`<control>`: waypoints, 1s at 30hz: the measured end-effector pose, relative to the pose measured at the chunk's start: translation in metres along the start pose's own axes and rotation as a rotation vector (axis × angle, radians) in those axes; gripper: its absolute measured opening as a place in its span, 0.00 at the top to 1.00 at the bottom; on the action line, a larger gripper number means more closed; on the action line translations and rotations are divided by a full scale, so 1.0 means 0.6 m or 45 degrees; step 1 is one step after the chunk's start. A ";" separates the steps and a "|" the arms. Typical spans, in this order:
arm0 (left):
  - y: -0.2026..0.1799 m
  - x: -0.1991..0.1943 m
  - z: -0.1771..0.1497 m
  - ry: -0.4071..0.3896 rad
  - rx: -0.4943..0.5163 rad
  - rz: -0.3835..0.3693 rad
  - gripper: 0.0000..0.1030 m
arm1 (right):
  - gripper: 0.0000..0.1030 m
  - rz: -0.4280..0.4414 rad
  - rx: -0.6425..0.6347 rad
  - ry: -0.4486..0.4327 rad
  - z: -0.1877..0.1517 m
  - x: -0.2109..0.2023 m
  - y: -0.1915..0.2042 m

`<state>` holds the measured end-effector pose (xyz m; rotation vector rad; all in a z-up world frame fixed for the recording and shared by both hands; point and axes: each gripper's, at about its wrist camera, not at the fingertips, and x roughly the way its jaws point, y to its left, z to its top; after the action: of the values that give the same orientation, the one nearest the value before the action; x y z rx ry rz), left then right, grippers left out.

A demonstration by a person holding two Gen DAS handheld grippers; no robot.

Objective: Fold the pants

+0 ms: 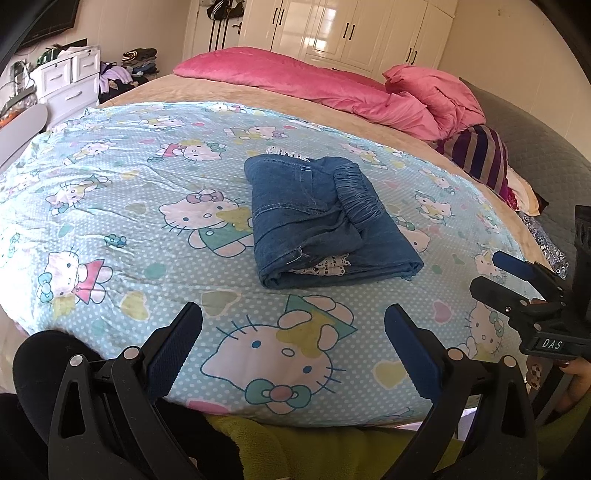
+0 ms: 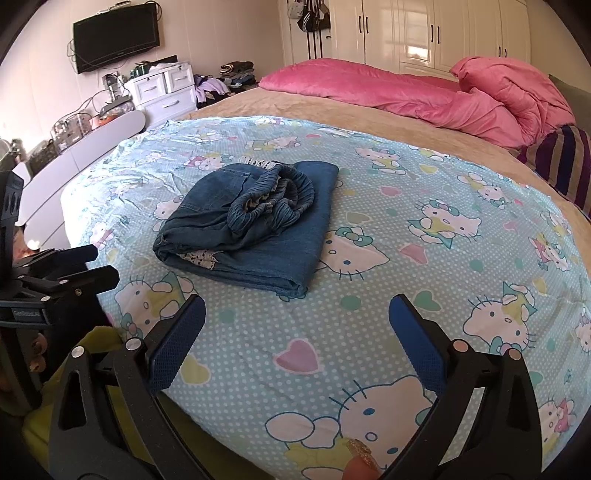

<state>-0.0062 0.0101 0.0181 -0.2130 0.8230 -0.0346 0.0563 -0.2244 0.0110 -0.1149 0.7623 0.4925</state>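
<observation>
Left wrist view: your left gripper (image 1: 293,345) hangs jaws spread over the bed's near edge; folded pants (image 1: 325,221) sit mid-sheet (image 1: 110,206).
Right wrist view: your right gripper (image 2: 297,334) is spread wide too; pink duvet (image 2: 436,92) along the bed's far edge, wardrobe (image 2: 436,33) behind.

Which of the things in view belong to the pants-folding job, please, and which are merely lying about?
Belongs to the job:
- folded blue denim pants
- left tongs, open
- right tongs, open
- pale blue cartoon-cat print sheet beneath the pants

Just lying about:
- crumpled pink quilt
- purple striped cloth
- white drawer unit
- wall-mounted black television
</observation>
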 end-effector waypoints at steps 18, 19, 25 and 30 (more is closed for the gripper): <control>0.005 0.004 0.001 0.015 -0.014 0.026 0.04 | 0.09 0.001 0.001 0.000 0.001 0.000 0.000; 0.005 0.004 0.002 0.015 -0.015 0.026 0.04 | 0.09 0.000 0.002 0.000 0.001 -0.001 0.000; 0.005 0.007 0.002 0.023 -0.012 0.044 0.04 | 0.09 0.002 0.002 0.002 0.001 -0.001 0.000; 0.007 0.008 0.001 0.029 -0.015 0.061 0.04 | 0.09 -0.001 0.004 0.003 0.000 -0.001 0.002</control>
<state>-0.0028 0.0138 0.0139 -0.2044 0.8506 0.0130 0.0555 -0.2237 0.0115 -0.1129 0.7652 0.4903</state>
